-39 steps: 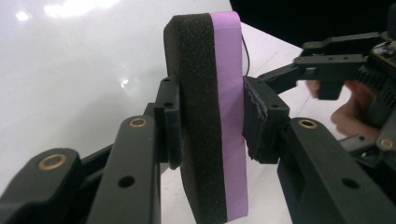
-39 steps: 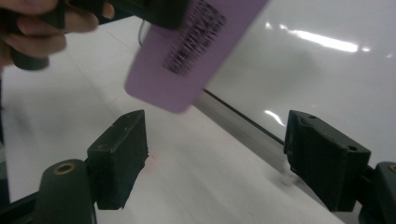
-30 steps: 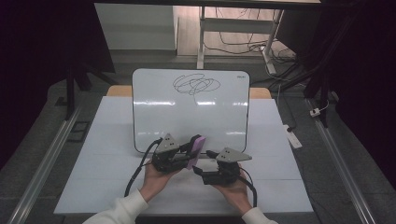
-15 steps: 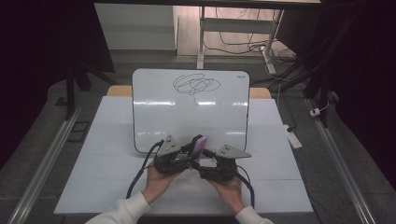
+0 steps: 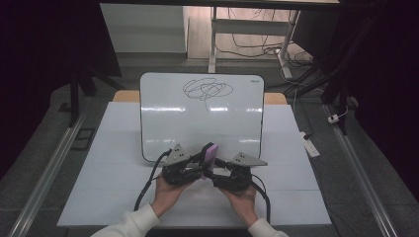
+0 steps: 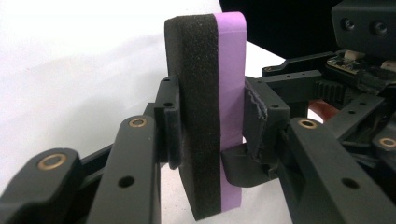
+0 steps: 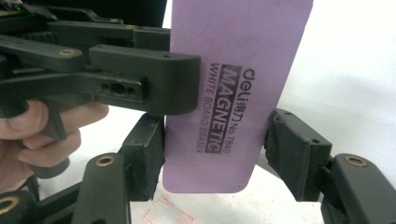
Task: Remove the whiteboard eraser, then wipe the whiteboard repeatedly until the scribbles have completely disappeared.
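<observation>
Eraser (image 5: 209,154) gripped by both grippers above table (image 5: 113,163).
Left gripper (image 6: 212,116) is clamped across its thickness; right gripper (image 7: 215,154), jaws just closed, is pressed on its edges.

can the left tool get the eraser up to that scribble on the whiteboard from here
Probably yes. The left tool grips the eraser across its thickness, and the board below the scribble on the whiteboard lies bare, though the right tool also clamps it.

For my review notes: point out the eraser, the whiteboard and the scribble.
eraser (image 7: 233,93), right gripper view, purple printed face.
whiteboard (image 5: 163,118), high view, bare white surface.
scribble (image 5: 207,90), high view, middle of the black loops.
</observation>
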### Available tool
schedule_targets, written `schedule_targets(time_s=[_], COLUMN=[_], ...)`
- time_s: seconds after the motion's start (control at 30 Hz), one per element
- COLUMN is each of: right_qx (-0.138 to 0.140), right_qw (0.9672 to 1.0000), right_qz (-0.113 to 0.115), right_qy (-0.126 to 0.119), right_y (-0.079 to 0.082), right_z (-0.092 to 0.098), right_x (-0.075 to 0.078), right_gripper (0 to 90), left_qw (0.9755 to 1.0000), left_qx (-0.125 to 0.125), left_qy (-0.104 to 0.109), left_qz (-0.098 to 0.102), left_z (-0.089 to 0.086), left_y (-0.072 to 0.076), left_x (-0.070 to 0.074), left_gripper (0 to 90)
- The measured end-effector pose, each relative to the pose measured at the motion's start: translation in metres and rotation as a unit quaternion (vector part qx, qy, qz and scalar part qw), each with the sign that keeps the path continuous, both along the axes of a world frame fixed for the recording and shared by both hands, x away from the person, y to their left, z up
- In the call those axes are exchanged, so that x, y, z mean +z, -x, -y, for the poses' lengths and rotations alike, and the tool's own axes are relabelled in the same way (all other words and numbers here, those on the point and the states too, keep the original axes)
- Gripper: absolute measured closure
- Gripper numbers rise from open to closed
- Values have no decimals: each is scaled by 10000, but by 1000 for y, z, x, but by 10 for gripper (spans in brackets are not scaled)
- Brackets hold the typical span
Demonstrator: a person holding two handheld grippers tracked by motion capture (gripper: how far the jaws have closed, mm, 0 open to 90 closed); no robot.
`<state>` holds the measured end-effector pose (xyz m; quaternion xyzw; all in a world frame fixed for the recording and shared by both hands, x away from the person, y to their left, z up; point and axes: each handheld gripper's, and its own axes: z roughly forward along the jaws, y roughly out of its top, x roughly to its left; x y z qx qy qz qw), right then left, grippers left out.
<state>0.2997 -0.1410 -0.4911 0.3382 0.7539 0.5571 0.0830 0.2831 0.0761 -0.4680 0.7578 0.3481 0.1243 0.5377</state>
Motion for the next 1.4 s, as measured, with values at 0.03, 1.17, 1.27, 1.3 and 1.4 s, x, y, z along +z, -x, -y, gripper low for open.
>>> schedule_targets(time_s=[0.03, 1.17, 1.27, 1.3, 1.4], right_qx=[-8, -577, -654, -654, -785], right_qw=[10000, 9918, 9898, 9898, 9879], right_qz=[25, 927, 1048, 1048, 1106], right_qy=[38, 660, 702, 702, 758], right_y=[0, -11, -14, -14, -21], right_z=[0, 39, 43, 43, 46], right_x=[0, 25, 35, 35, 47], right_gripper=[399, 406, 406, 406, 406], left_qw=[10000, 9850, 9846, 9845, 9839], left_qx=[-22, 967, 951, 946, 967], left_qy=[29, -713, -748, -751, -774], left_qz=[-8, -1240, -1261, -1270, -1287], left_z=[-1, -177, -178, -178, -180], left_y=[0, 41, 42, 42, 43], left_x=[0, -36, -36, -37, -38], left_gripper=[600, 264, 257, 257, 253])
